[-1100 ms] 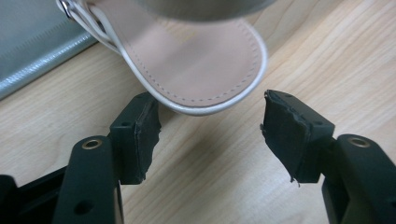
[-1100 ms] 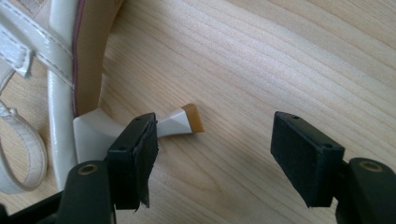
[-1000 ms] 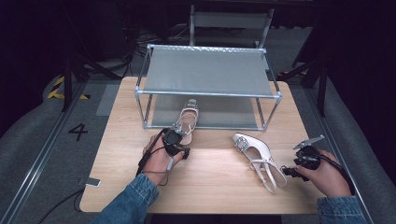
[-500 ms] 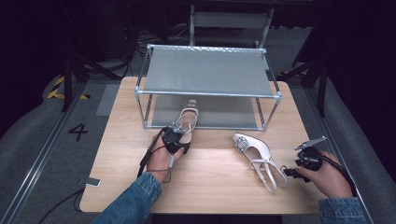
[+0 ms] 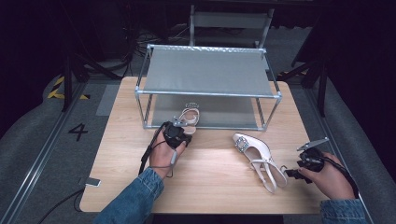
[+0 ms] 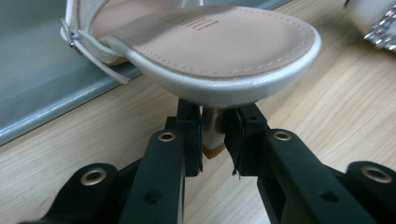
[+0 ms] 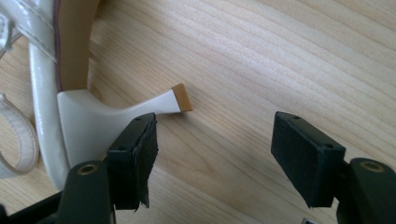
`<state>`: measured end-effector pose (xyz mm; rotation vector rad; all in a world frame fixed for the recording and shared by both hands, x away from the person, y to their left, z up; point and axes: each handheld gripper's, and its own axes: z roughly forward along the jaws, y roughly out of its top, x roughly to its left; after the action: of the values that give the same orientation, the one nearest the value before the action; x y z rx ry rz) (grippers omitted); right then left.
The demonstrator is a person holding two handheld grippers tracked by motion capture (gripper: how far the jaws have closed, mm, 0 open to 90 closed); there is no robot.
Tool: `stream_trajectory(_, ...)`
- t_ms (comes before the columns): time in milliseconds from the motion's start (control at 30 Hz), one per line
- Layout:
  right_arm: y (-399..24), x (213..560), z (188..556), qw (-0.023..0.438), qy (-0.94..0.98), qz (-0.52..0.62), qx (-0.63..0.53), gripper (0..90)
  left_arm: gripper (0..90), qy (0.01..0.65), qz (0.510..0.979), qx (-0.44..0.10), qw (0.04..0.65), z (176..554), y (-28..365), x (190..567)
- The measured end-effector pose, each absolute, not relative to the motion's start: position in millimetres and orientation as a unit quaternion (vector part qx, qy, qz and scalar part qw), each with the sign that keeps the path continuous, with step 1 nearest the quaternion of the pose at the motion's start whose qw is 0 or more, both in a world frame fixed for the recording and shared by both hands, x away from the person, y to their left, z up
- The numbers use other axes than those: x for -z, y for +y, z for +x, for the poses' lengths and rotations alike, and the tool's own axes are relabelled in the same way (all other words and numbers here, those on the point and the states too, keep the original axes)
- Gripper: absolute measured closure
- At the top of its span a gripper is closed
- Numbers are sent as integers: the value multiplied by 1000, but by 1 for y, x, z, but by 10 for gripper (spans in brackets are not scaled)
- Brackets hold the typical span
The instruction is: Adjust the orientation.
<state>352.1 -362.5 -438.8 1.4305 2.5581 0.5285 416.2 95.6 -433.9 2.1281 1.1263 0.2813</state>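
While wood table [image 5: 210, 182] sits in dark room, left gripper [image 6: 212, 135] just closing on sandal heel [image 6: 211, 133].

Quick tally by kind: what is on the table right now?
White heeled sandals: 2, one at the rack's front, one lying on its side on the right
Metal shelf rack: 1
Total: 3

High view sits above the near edge of the table [image 5: 210, 186], facing forward and down, far enough to take in the whole rack [image 5: 208, 88]. Left gripper view rides low, very close, facing the rack's bottom shelf [image 6: 42, 93]. Right gripper view looks steeply down at bare tabletop right of the rack. All share the tabletop.
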Motion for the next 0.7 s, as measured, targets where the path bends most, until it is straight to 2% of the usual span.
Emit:
stream_trajectory(267,-367,438,348,83,853,484,-176,327,769,432,821,-100,360,427,88,428)
stream_trajectory(700,-372,441,342,81,849,493,-175,327,775,442,809,-127,368,466,72,421)
